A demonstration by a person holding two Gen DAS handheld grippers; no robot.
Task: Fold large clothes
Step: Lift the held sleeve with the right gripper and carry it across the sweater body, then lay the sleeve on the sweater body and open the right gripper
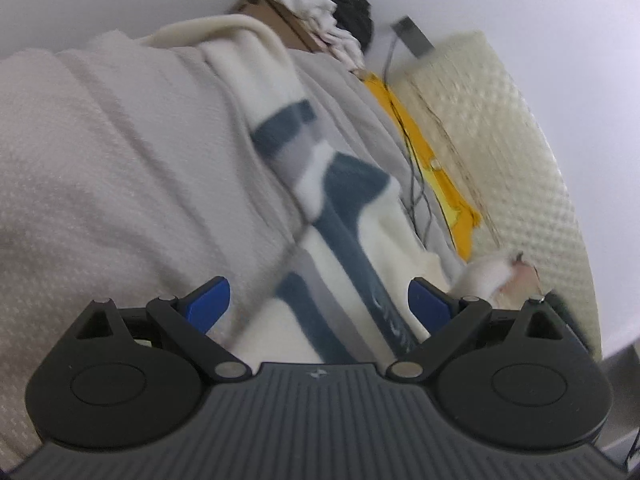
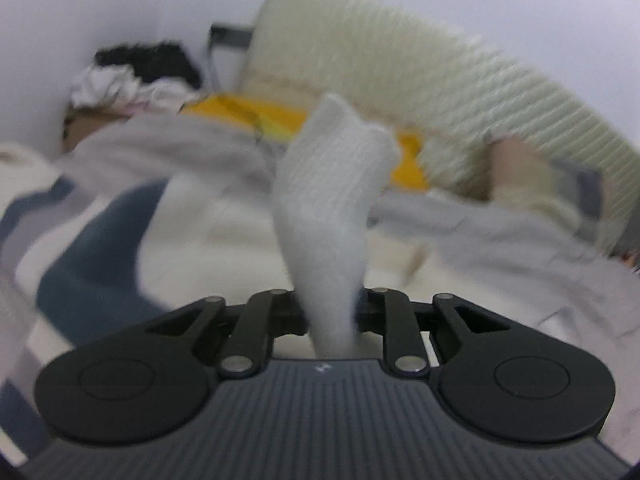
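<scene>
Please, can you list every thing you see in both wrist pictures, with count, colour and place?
bed cover: one, pale grey, waffle weave, left part of the bed
fleece garment: one, cream with blue and grey blocks, spread along the bed
knit piece: one, white, standing up between the right tongs
yellow cloth: one, yellow, beside the mattress
mattress: one, cream, quilted, on edge against the wall
clothes pile: one, white and black, far corner
cardboard box: one, brown, under the pile
cables: a few, dark, near the yellow cloth
left tongs: one, black with blue pads, open above the garment
right tongs: one, black, closed on the knit piece
</scene>
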